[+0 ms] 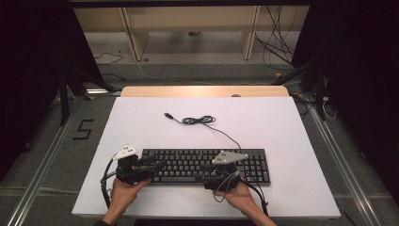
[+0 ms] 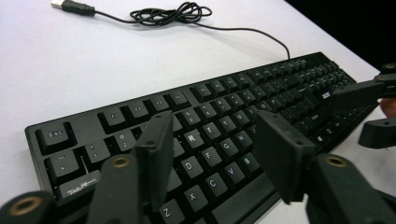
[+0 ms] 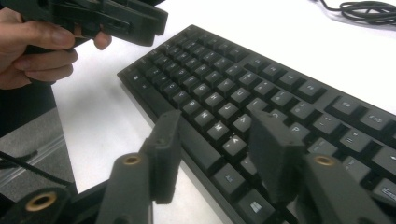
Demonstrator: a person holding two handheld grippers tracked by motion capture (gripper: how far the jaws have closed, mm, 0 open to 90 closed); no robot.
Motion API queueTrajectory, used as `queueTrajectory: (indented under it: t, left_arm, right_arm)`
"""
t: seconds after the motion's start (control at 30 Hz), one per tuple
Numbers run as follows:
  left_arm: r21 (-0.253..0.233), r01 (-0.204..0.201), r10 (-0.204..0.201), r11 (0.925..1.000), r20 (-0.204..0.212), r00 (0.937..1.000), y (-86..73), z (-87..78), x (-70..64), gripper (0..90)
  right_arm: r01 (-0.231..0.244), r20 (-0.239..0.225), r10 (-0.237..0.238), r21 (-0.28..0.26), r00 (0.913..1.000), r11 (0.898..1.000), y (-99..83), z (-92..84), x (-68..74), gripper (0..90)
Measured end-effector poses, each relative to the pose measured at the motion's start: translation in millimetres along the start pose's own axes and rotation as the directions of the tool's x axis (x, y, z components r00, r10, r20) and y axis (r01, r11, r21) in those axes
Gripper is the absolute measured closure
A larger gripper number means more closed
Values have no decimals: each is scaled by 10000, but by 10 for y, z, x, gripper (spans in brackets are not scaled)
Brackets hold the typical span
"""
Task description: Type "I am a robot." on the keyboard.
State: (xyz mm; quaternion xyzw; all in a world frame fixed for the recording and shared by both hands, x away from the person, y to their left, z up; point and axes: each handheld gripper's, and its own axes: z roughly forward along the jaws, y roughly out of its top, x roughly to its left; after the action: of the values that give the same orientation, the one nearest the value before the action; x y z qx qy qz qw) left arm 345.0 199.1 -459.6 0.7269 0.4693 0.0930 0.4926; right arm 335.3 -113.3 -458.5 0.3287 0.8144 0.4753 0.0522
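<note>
A person is holding two grippers over a black keyboard (image 1: 207, 165) lying near the front of a white table (image 1: 141, 122). The left gripper (image 2: 212, 154) and right gripper (image 3: 217, 149) are both hovering with jaws wide, gripping nothing. The keyboard's long axis is running left to right, its cable (image 1: 200, 120) trailing away behind. A careless descent could be mashing keys or snagging that cable.

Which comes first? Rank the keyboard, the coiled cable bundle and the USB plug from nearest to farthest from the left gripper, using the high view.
1. The keyboard: right beside the left gripper, whose jaws hang over its left end.
2. The coiled cable bundle: farther back on the white table top, near the middle.
3. The USB plug: slightly farther back, left of the coil. These last two are close to call.
</note>
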Motion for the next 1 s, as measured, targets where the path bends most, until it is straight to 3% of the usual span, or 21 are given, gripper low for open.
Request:
queueTrajectory:
  t: [0.1, 0.2, 0.47, 0.77, 1.0]
  left_arm:
    - [217, -3, 3, 9998, -5, 10000, 27, 45, 8, 548]
    - [465, -258, 257, 9986, 27, 9997, 58, 102, -7, 621]
    - [970, -653, 657, 9931, -9, 9978, 108, 266, -42, 786]
    - [1400, -648, 663, 9880, -58, 9978, 118, 368, -11, 858]
    - [1706, -849, 885, 9817, -135, 9960, 116, 439, -7, 880]
  right_arm:
    - [-168, 99, 169, -67, 9998, 9998, -7, -31, -29, 477]
    - [-268, 163, 271, -185, 9995, 9995, -10, -57, -53, 434]
    - [-259, 281, 273, -464, 9992, 9986, -14, -146, -51, 403]
    - [-248, 448, 278, -649, 9986, 9976, -50, -235, -60, 393]
    - [-221, 492, 254, -649, 9985, 9976, -58, -257, -60, 382]
